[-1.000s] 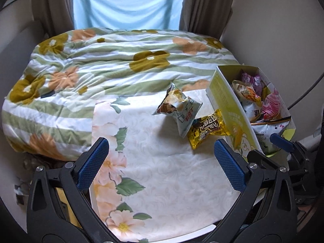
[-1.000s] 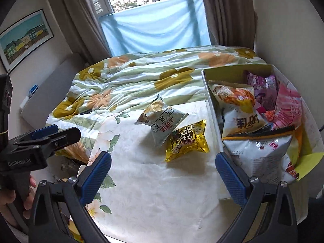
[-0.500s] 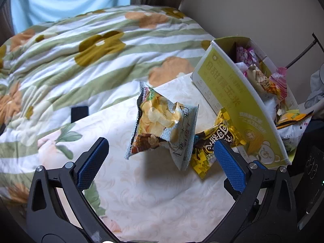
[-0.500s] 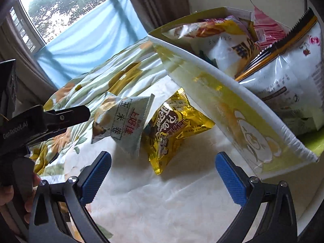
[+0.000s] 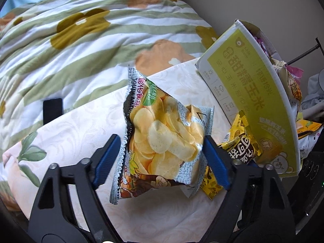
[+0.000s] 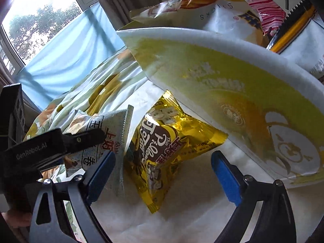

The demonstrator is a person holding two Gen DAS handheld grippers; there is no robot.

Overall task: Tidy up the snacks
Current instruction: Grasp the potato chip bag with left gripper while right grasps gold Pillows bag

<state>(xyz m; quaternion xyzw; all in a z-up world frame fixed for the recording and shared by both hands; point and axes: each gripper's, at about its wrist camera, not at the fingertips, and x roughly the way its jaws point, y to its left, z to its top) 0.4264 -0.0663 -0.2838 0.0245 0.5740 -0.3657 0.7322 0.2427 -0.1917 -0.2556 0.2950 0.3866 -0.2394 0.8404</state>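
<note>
Straddling the chip bag (image 5: 162, 139), the left gripper (image 5: 162, 160) has its blue-padded fingers (image 5: 106, 160) spread wide, one on each side of the packet; the right pad seems to touch the crinkled edge, but I cannot tell whether it has any grip. The right gripper (image 6: 166, 180) is spread just as wide around the yellow foil packet (image 6: 168, 147), closing on nothing. The chip bag is silvery with serrated seams, printed with pale potato slices and the letters "SOUTH AME" down one edge. The foil packet is shiny and creased, with "Pillow" legible on a brown panel, and it lies against the wall of the yellow-green cardboard box (image 5: 253, 93). That box carries large Chinese characters, a small "Milk Bear" mark and a cartoon bear. Inside it a white bag (image 6: 212, 10) reads "STICKS". Both loose packets sit on a pale floral sheet (image 5: 77, 125) on the bed, beside a striped flowered quilt (image 5: 81, 40).
</note>
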